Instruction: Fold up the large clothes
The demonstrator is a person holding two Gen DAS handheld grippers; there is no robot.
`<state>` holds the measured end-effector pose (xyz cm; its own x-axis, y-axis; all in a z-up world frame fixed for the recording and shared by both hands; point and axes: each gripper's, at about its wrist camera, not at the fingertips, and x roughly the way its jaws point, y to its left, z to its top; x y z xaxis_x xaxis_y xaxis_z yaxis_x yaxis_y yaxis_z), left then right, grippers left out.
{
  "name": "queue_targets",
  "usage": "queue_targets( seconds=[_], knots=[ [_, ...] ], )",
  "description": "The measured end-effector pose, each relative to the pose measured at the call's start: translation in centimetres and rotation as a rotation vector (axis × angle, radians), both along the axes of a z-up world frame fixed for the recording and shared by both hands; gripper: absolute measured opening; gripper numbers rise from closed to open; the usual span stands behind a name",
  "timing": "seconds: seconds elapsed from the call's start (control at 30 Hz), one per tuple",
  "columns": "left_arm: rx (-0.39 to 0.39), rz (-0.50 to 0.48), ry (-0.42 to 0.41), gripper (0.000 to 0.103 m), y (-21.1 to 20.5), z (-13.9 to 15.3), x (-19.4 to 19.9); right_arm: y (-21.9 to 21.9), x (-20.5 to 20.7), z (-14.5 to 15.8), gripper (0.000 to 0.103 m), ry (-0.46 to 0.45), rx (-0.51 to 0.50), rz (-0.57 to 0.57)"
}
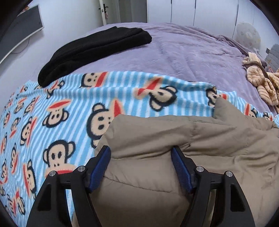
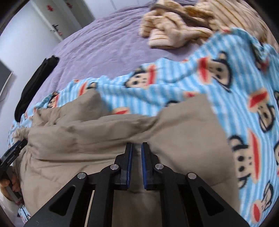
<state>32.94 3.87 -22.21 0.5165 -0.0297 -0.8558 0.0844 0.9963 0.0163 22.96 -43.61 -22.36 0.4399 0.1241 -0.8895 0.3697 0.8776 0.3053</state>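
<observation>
Left gripper [image 1: 141,153]: black frame, blue ribbed pads [image 1: 100,167], fingers spread wide, straddling a puffy fold of the tan jacket [image 1: 174,148] without clamping it; whether the pads press the cloth, impossible to tell. Right gripper [image 2: 136,148]: same black-and-blue build, fingers drawn nearly together with a narrow slit left between the pads, tips buried at a bunched ridge of the same jacket [image 2: 108,139]; whether any cloth is pinched in the slit, not shown clearly. Seen from the right wrist view, the left gripper [image 2: 16,148] at the jacket's far left edge, held in a bare hand [image 2: 9,185].

Jacket itself: matte khaki shell, quilted and padded, soft rounded folds and stitched seams, lying crumpled on the near part of the bed. Beneath it and spreading outward, a fuzzy fleece blanket [image 1: 57,111] in pale blue and white stripes with cartoon monkey faces, red mouths, dark fur outlines. Under that, a lilac plush bedspread [image 1: 183,52], lightly creased. On the bedspread's left side, a folded black garment [image 1: 94,50], long and flat-stacked, one end overlapping the blanket edge. At the right, a heap of cream fleece with brown stripes [image 1: 263,82], rumpled, touching the blanket in the right wrist view. Beyond the bed, white wardrobe doors [image 1: 188,12].
</observation>
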Motion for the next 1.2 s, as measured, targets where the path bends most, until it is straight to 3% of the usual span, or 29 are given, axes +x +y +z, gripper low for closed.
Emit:
queue_targets(
  seconds=[0.13,0.27,0.43,0.53,0.63,0.7,0.77,0.8,1.07,1.2],
  knots=[
    [0.037,0.008,0.010,0.082,-1.1,-1.9,0.7,-2.1,-0.4,-2.3,0.005,0.017,0.085,-0.063],
    [0.050,0.020,0.028,0.085,-1.9,-2.5,1.7,-1.3,1.2,-3.7,0.005,0.023,0.041,-0.054],
    [0.094,0.028,0.019,0.085,-1.8,-0.8,0.8,-0.9,2.1,-3.4,0.005,0.039,0.029,-0.061],
    [0.123,-0.002,0.011,0.085,-1.9,0.8,-1.0,-0.4,1.4,-1.9,0.013,0.043,0.013,-0.071],
    [0.120,-0.023,0.022,0.085,-1.5,2.2,-3.1,0.6,-0.1,0.0,0.027,0.016,-0.001,-0.065],
    [0.086,-0.017,0.039,0.085,-1.0,2.9,-4.4,1.3,-1.4,1.1,0.044,-0.012,0.007,-0.071],
    [0.057,-0.006,0.056,0.088,-0.6,3.4,-5.7,1.9,-2.7,2.2,0.049,-0.033,0.020,-0.085],
    [0.055,0.006,0.062,0.103,-0.4,3.6,-6.4,2.1,-3.5,2.6,0.049,-0.039,0.027,-0.090],
    [0.050,0.015,0.093,0.103,0.2,4.3,-11.4,4.6,-9.3,4.4,0.055,-0.041,0.081,-0.091],
    [0.034,0.018,0.126,0.103,0.6,4.2,-13.4,5.7,-12.5,4.7,0.065,-0.029,0.117,-0.096]
  ],
)
